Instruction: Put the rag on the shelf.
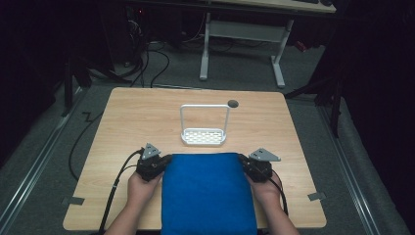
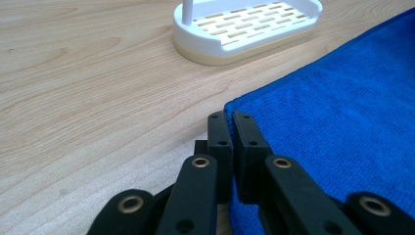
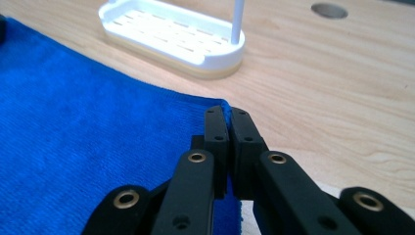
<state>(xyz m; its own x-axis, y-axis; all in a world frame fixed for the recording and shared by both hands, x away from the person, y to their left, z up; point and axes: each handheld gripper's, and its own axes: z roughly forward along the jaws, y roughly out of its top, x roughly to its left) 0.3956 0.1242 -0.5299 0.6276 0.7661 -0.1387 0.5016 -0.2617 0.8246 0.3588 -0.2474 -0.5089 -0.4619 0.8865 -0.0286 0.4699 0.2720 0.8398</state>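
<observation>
Blue terry cloth (image 1: 208, 193), flat, far corners pinched between both grippers' jaws.

A white slotted rack (image 1: 203, 136) stands on the wooden table (image 1: 127, 122).

No readable text, label, brand, number or sign found in any view. Checked the surfaces ahead of and beside the tongs: none carries print or a marking.
</observation>
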